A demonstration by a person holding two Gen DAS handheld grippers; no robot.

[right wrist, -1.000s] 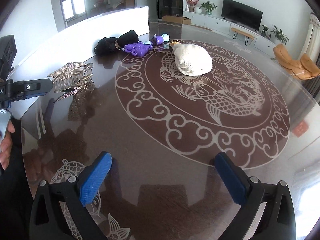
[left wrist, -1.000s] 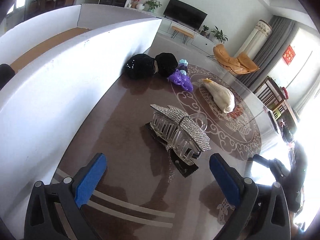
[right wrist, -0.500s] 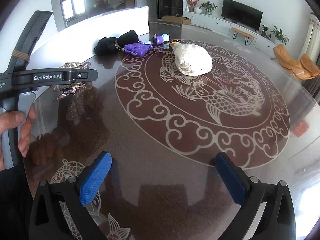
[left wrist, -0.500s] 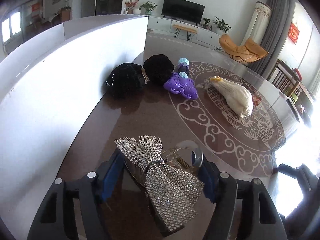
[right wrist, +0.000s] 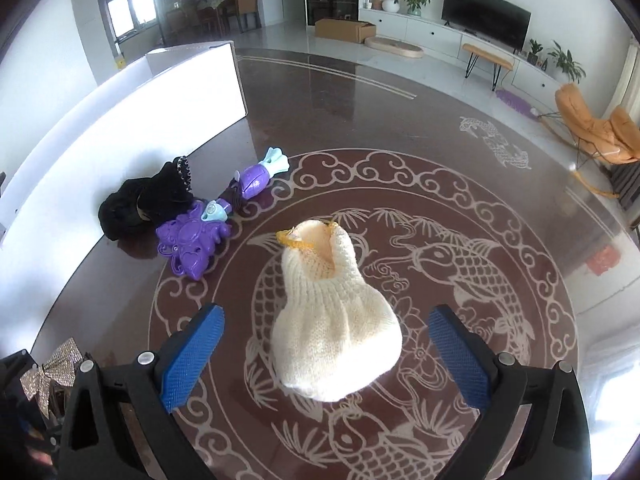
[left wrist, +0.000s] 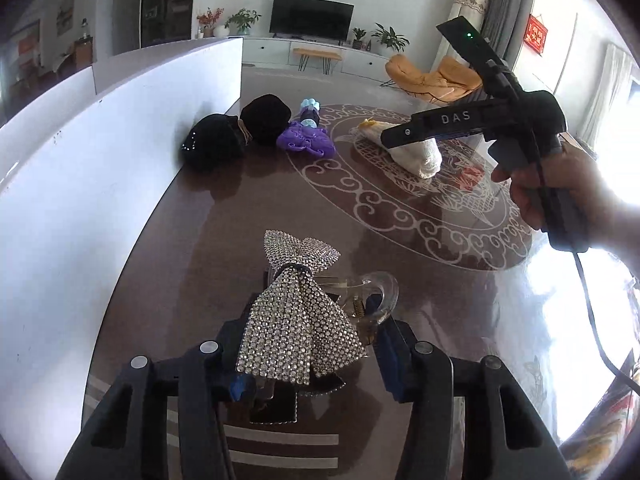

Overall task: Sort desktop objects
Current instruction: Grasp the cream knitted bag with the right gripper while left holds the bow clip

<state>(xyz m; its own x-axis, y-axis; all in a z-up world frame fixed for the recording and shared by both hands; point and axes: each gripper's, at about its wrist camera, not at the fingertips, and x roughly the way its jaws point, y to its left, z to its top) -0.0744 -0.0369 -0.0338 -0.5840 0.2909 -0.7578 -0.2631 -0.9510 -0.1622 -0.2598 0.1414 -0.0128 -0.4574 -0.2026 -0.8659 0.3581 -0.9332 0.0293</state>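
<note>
A rhinestone bow hair clip (left wrist: 298, 320) with a clear claw lies on the dark patterned table (left wrist: 192, 248). My left gripper (left wrist: 312, 356) is closing on it, and its blue pads sit tight against the clip's sides. The clip also shows in the right wrist view, as a bow (right wrist: 52, 370) at the bottom left. A cream knit pouch (right wrist: 332, 320) rests on the table between the blue pads of my right gripper (right wrist: 325, 312). Those jaws are closing, and the pads stand clear of the pouch.
A white box wall (left wrist: 100, 140) runs along the left. Beside it lie black pouches (right wrist: 144, 200), a purple toy (right wrist: 192, 240) and a purple and teal piece (right wrist: 256, 178). A hand (left wrist: 560, 192) holds the right gripper over the pouch.
My left gripper came forward over the bow clip and its jaws narrowed around it. The right gripper swept across the table to the cream pouch, which now lies between its fingers.
</note>
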